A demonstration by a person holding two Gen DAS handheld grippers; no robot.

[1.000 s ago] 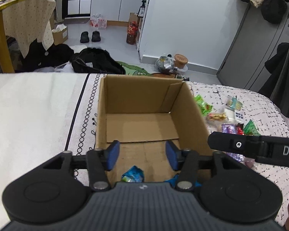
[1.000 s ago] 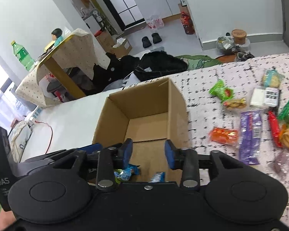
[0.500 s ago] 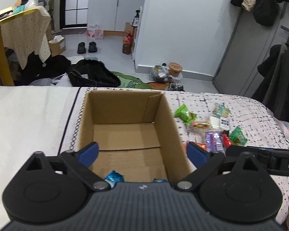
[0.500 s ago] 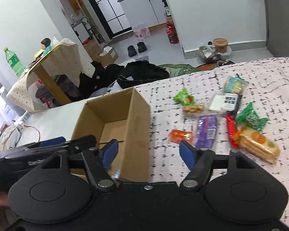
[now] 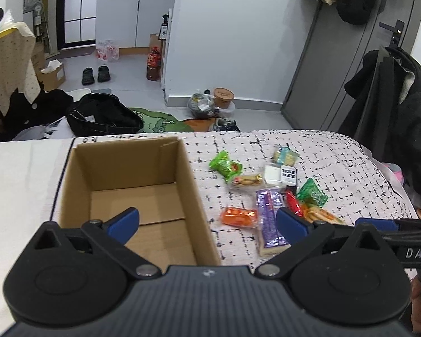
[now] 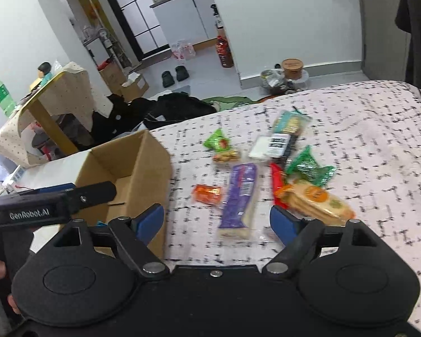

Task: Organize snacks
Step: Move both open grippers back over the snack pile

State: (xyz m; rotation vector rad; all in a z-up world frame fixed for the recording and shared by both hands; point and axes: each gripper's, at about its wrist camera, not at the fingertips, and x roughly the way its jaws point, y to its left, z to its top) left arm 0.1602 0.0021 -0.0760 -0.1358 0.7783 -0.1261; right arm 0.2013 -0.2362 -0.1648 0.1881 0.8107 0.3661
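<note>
Both hand-held grippers have just spread wide, empty; cardboard box seemingly holds a blue wrapper.

Matt cardboard box, glossy plastic snack wrappers

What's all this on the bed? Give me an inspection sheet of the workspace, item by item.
Surface: patterned bedspread.
Job's things: open cardboard box; beside it, loose snacks: purple pack, orange packet, green packet, biscuit pack.
Clutter: nothing seen on the bed.
Grippers: left tool and right tool both open, jaws just been opening, nothing between them.
Cables: nothing seen.
Surroundings: slippers, clothes on floor.
</note>
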